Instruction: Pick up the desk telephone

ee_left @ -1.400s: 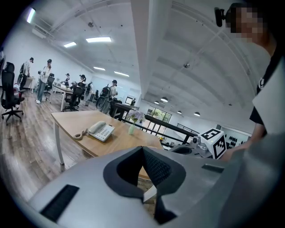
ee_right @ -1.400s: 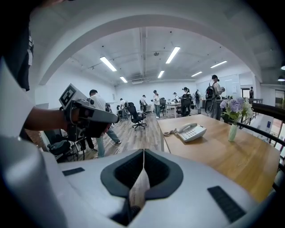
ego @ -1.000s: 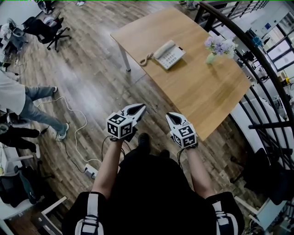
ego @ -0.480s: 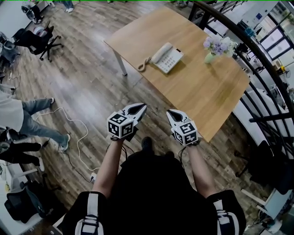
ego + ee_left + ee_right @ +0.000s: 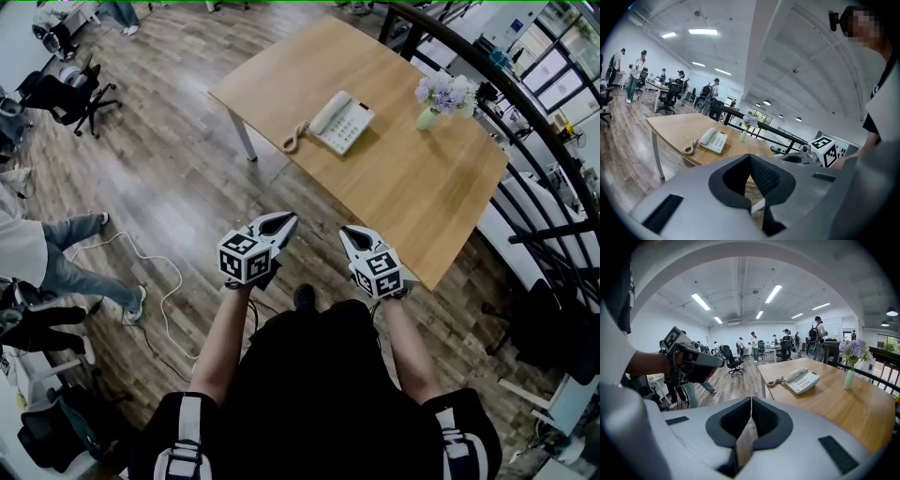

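far left, a person's legs [image 5: 56, 267] on the wood floor [image 5: 178, 178], white cable [image 5: 159, 281] beside them. left claw [image 5: 287, 218] is closed tight w/ nothing in it, held over the floor, well apart from the phone. desk telephone [image 5: 342, 117] lies flat on the tabletop [image 5: 412, 187] near its left edge, coiled cord [image 5: 295, 139] twd that edge, untouched. right claw [image 5: 348, 231] is likewise closed & empty, just short of the tabletop's near edge. flower vase [image 5: 436, 101] stands right of the phone, apart.

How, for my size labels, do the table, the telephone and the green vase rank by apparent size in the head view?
1. table
2. telephone
3. green vase, counted without its flowers
The gaps are clear, with no ties.
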The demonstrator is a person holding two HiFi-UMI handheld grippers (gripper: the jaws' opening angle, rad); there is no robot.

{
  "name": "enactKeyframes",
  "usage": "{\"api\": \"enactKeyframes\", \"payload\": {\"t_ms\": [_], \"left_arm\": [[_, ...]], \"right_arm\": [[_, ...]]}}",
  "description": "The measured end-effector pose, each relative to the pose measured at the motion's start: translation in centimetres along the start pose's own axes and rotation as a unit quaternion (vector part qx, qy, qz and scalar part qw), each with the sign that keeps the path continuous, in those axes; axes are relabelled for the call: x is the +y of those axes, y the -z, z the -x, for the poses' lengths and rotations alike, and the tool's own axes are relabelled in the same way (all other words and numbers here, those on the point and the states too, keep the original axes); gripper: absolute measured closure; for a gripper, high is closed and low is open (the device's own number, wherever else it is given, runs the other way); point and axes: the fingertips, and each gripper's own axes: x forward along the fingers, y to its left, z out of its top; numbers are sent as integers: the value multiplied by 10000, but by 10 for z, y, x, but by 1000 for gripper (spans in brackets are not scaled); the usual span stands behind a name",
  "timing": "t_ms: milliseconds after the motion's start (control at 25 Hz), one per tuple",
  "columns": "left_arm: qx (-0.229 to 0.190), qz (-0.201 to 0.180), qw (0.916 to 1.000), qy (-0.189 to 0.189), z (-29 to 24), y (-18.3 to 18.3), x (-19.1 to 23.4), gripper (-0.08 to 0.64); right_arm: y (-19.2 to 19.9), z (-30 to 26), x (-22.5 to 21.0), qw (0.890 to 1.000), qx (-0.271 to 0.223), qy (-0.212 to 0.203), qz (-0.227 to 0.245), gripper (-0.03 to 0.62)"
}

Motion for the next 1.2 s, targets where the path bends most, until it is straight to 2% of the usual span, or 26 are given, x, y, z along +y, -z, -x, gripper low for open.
{"api": "enactKeyframes", "payload": {"t_ms": [520,880,1200], "left_arm": [[-58,82,9999,-58,9,-3,14,538],[-1,152,9998,-147,-4,-4,17,538],[-57,171,9993,-314,-21,-20,30,538]], "right_arm": [[-5,-7,3,10000,62,52,21,566],[0,-13,-21,9998,131,7,-163,566],[-9,-26,-42,9998,152,-130,-82,566]]}}
